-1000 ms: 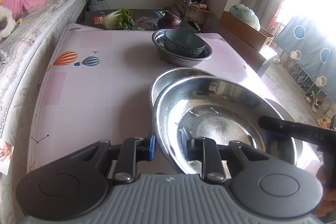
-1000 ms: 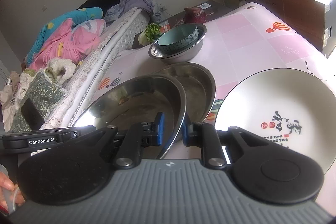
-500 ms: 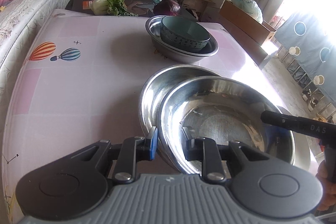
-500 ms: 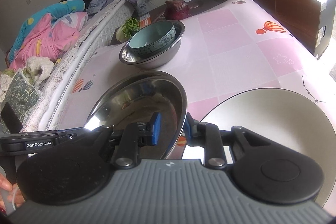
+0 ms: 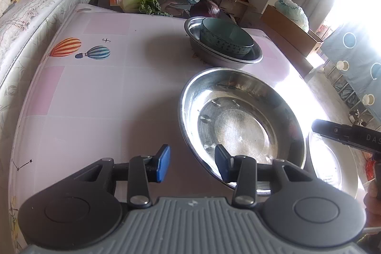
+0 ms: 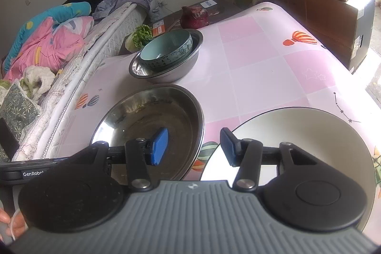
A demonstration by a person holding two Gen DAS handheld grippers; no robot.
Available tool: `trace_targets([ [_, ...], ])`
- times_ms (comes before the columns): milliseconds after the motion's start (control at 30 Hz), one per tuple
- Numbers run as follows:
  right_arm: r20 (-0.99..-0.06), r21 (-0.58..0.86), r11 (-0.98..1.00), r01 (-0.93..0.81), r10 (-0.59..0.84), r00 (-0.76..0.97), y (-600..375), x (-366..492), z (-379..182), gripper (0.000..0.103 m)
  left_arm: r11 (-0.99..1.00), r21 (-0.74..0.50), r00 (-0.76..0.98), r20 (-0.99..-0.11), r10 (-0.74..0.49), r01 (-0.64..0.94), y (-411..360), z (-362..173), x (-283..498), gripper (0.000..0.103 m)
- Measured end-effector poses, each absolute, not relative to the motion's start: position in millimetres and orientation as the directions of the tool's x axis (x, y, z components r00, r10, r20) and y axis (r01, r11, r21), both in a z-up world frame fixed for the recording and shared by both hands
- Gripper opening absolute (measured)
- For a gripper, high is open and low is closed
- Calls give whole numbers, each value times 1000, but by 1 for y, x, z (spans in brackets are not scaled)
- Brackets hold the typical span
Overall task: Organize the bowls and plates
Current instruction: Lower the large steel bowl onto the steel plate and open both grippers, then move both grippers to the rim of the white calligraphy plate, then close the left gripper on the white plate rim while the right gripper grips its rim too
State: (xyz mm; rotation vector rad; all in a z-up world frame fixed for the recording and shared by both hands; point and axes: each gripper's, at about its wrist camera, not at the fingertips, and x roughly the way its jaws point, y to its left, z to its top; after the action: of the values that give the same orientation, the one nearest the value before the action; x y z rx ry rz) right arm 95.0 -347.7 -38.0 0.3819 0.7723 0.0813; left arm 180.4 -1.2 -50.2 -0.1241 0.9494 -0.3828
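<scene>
Both grippers hang over the near edge of the table (image 5: 100, 92), jaws spread wide, nothing held. Left gripper (image 5: 193, 164): one blue pad sits over bare cloth, the other over the near rim of the steel basin (image 5: 240, 125), so the rim runs between the fingers. Right gripper (image 6: 194, 146): its left pad shows over the steel basin (image 6: 152, 125) interior, its right pad over the edge of the white plate (image 6: 309, 135); the basin's right rim lies in the gap. The basin rests flat on the table, mid-near; whether a second basin sits nested under it cannot be told from either view. Far of it, just apart, stands the far basin (image 5: 223, 58) with a teal bowl (image 5: 226, 37) inside it. The plate lies near right, just beside the steel basin, apparently not touching. Judgement: the basin looks set down and free, and the plate seems the one piece not yet grouped. The deciding relation: the plate lies right of the right gripper's fingers, its nearest rim already beside the right pad, and well apart from the left gripper, with the basin between. The right hand is the nearer one. The rim is a round edge with no long axis, so a small shift right would put it between the fingers. Risk: a thin glazed rim may slip.
</scene>
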Motion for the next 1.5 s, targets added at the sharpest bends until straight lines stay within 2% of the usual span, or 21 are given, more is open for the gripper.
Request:
trace_targets([
  [67, -657, 372, 926, 66, 212, 724, -348, 90, -35, 55, 928, -266, 523, -769, -367, 259, 0, -50, 176, 53],
  [167, -650, 383, 921, 68, 216, 729, -349, 82, -33, 62, 933, -265, 528, -771, -357, 243, 3, -51, 172, 58],
  [433, -635, 407, 909, 96, 206, 745, -356, 52, -25, 71, 940, -256, 535, -774, -338, 224, 6, -51, 155, 66],
  [967, -599, 472, 863, 182, 162, 784, -401, -29, -23, 73, 923, -219, 527, -768, -364, 318, -36, -44, 102, 71],
  [1500, -592, 538, 798, 273, 126, 796, -472, -98, -57, 73, 872, -211, 484, -762, -430, 441, -109, -51, 64, 72],
])
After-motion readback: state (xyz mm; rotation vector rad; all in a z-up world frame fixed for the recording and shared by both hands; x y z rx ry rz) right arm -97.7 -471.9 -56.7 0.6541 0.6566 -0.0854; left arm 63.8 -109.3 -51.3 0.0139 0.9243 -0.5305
